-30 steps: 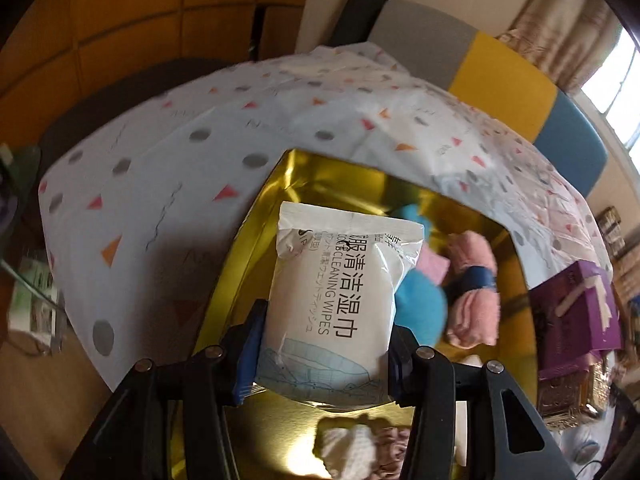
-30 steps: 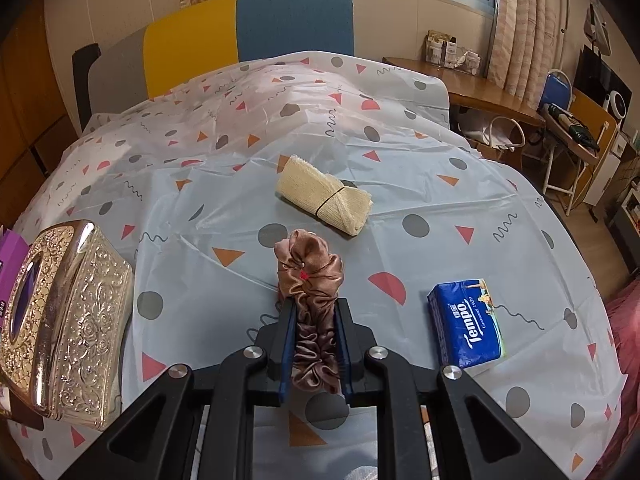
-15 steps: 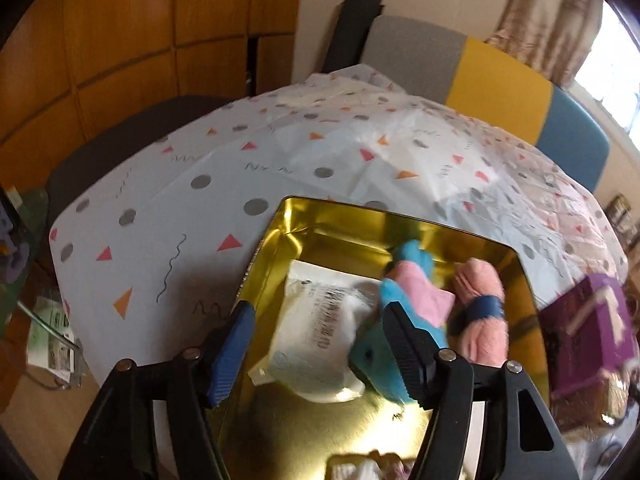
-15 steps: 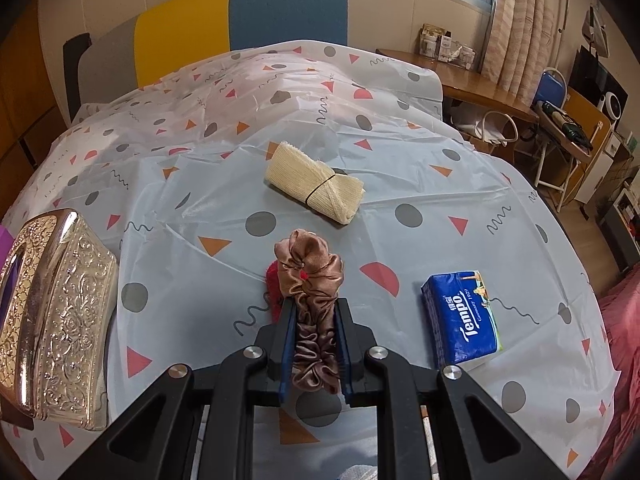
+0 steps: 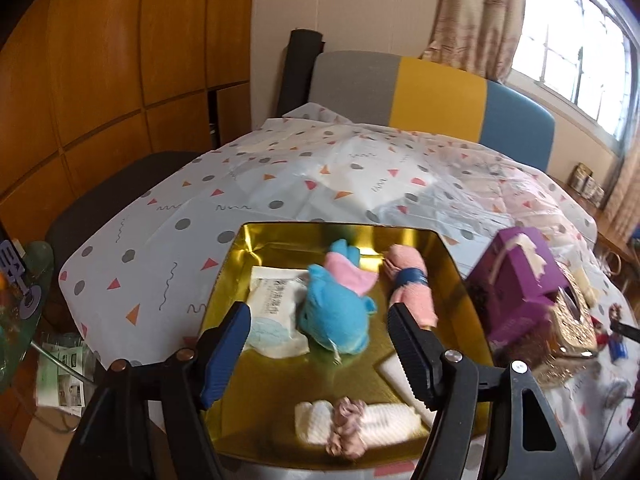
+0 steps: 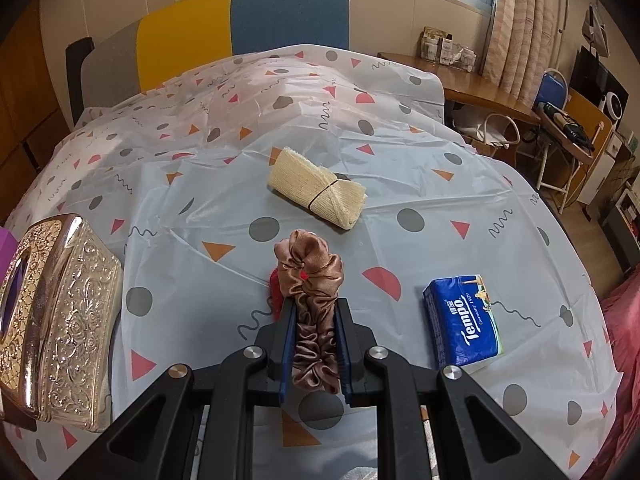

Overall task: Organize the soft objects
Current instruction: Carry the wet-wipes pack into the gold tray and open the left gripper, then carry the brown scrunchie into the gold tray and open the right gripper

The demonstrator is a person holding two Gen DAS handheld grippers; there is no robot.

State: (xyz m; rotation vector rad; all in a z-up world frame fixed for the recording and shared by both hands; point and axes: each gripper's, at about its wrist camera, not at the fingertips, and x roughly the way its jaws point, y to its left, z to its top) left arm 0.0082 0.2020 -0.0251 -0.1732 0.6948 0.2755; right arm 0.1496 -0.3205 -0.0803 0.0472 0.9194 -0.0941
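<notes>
Left tongs (image 5: 318, 340): spread wide, empty, above the gold tray (image 5: 452, 256).
Right tongs (image 6: 315, 344): clamped on the brown scrunchie (image 6: 310, 280).

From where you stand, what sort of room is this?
Probably a lived-in room at home: a table under a patterned plastic tablecloth, a grey, yellow and blue chair behind it, curtains at the window, and a cluttered wooden side desk.

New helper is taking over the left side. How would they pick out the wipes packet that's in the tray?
Find the gold tray on the patterned tablecloth. Along its left wall, beside the blue plush toy, lies the wipes packet. It is the only flat white plastic pack with printed text; everything else in the tray is fabric.
</notes>
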